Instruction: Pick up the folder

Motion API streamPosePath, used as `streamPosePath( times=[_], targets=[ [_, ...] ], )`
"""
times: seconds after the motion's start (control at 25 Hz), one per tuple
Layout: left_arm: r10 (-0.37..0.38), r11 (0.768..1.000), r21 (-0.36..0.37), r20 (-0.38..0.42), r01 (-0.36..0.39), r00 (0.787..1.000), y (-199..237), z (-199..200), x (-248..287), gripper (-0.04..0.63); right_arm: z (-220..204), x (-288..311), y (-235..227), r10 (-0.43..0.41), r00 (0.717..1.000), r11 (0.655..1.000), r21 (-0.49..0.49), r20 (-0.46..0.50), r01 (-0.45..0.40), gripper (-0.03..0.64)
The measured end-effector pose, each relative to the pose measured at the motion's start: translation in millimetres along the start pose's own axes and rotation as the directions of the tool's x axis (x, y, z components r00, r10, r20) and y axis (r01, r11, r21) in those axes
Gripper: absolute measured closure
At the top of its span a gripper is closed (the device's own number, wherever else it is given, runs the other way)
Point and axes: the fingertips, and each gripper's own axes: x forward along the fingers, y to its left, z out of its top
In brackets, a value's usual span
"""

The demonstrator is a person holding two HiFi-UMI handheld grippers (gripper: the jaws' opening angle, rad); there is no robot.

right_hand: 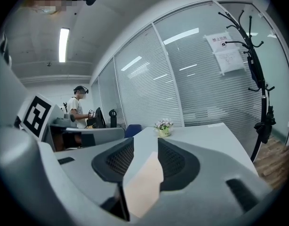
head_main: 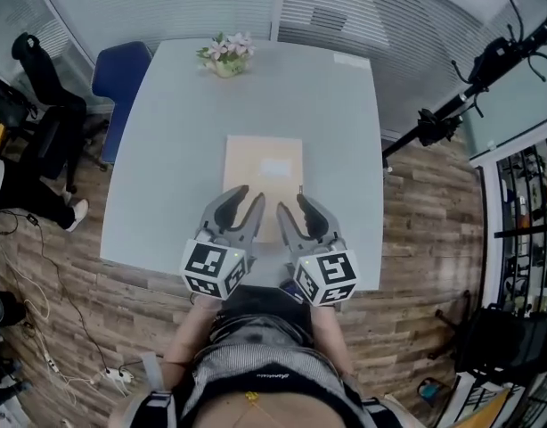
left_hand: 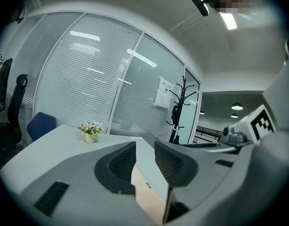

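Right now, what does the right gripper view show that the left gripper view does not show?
Only the right gripper view: a standing person in the background, far left, and the left gripper's marker cube. Only the left gripper view: the right gripper's marker cube. Both: the folder flat on the table, seen between open jaws, the flower pot, the blue chair and the coat stand.

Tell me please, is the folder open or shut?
Shut: the folder lies flat on the table, one tan rectangle, no cover raised.
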Motion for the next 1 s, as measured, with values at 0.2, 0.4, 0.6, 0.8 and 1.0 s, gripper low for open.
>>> streamPosePath(
  times=[0.2,0.4,0.6,0.8,1.0],
  targets=[
    [0.028,0.999,0.019,-0.054,-0.027,0.998,16,-15,13,0.494,-10,14,-18,-0.013,0.999,1.0,-0.016,-0.039,0.013,0.454],
    [0.023,1.0,-0.017,-0.106,-0.025,0.994,35,-30,28,0.49,-28,31,-28,-0.036,0.995,0.999,0.008,-0.092,0.037,0.454],
    [0.031,0.998,-0.039,-0.174,-0.039,0.984,57,-53,40,0.483,-57,47,-39,-0.051,0.985,0.998,0.038,-0.162,0.058,0.445],
    [0.061,0.993,-0.084,-0.24,-0.084,0.969,89,-85,46,0.483,-96,64,-60,-0.087,0.966,0.992,0.065,-0.242,0.106,0.445],
    [0.09,0.988,-0.087,-0.323,-0.124,0.942,119,-123,55,0.474,-139,75,-84,-0.106,0.937,0.984,0.103,-0.333,0.148,0.428]
  ],
)
